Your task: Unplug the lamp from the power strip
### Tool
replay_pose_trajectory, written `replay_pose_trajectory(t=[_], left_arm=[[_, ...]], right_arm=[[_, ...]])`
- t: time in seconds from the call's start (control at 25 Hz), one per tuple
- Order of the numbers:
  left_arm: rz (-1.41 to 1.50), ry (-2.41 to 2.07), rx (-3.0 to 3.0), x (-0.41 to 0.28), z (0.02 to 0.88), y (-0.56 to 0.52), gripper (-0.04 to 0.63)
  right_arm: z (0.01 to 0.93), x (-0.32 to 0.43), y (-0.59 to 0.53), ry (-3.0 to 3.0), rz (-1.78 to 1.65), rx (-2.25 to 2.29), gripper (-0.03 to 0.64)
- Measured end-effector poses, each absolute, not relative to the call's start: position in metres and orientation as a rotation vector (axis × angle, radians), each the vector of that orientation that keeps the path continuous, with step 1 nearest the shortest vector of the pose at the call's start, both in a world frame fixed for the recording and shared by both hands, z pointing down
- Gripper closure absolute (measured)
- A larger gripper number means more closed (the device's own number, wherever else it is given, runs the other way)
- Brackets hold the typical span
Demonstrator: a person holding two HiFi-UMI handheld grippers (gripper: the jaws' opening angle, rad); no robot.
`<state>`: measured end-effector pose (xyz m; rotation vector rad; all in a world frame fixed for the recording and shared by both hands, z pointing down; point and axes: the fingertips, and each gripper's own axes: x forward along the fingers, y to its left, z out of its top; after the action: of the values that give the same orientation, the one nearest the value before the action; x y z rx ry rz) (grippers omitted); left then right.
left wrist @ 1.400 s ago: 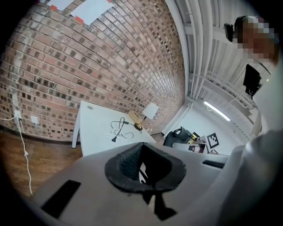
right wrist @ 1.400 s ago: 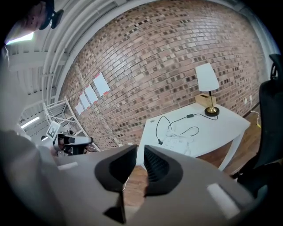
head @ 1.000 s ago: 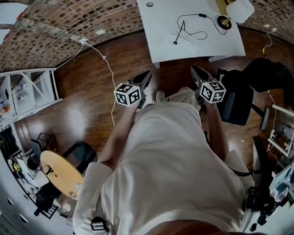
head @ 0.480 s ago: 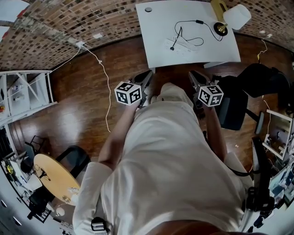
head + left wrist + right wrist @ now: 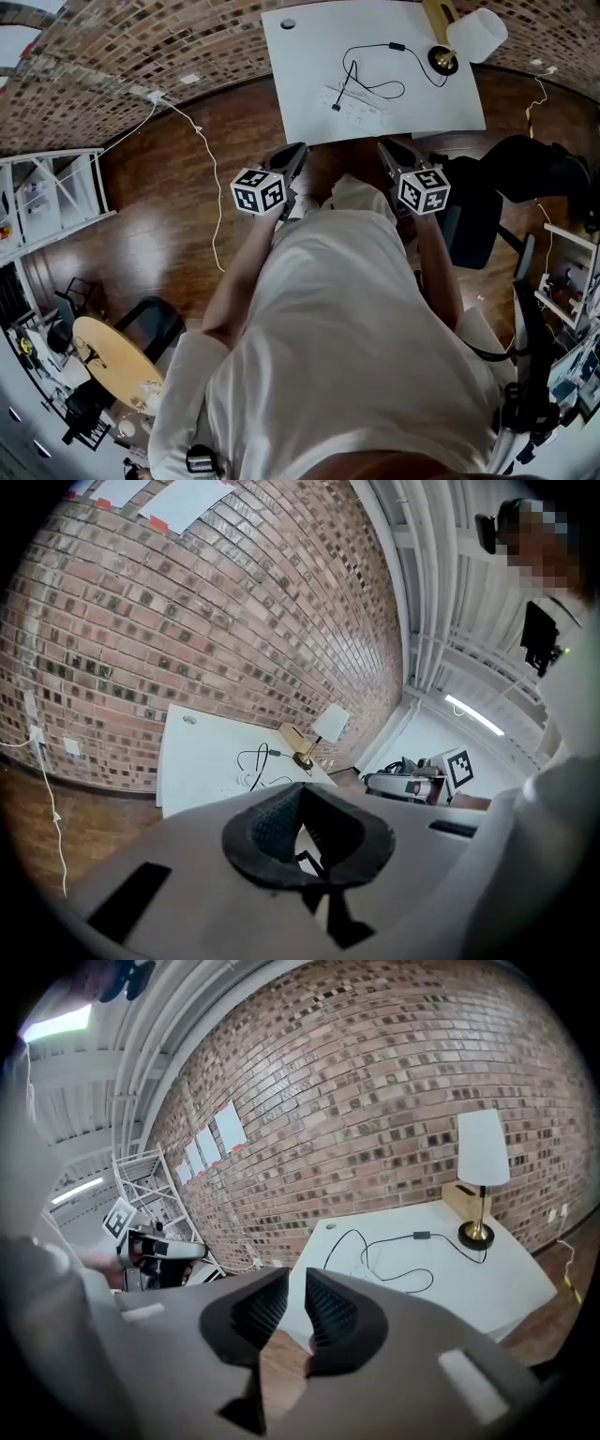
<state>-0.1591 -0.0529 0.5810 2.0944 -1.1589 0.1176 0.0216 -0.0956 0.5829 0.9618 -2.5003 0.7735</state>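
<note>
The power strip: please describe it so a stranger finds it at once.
A white rectangular table stands by the brick wall, a white-shaded brass lamp at its corner. Near the table's middle lies a flat white power strip, almost the table's colour; the lamp's thin black cord ends at it.

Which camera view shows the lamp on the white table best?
The right gripper view: the lamp stands upright in side profile, with shade, stem and base all clear. The head view shows it from above at the top edge; the left gripper view shows it small and far.
</note>
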Motion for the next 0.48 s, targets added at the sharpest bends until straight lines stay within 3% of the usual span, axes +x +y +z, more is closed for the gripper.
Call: replay_pose_trajectory(t=[0.48], left_arm=[[0.234, -1.251, 1.996, -0.118, 0.6, -0.092, 0.592]], right_arm=[[0.591, 0.047, -0.15, -2.517, 0.759, 0.769, 0.566]])
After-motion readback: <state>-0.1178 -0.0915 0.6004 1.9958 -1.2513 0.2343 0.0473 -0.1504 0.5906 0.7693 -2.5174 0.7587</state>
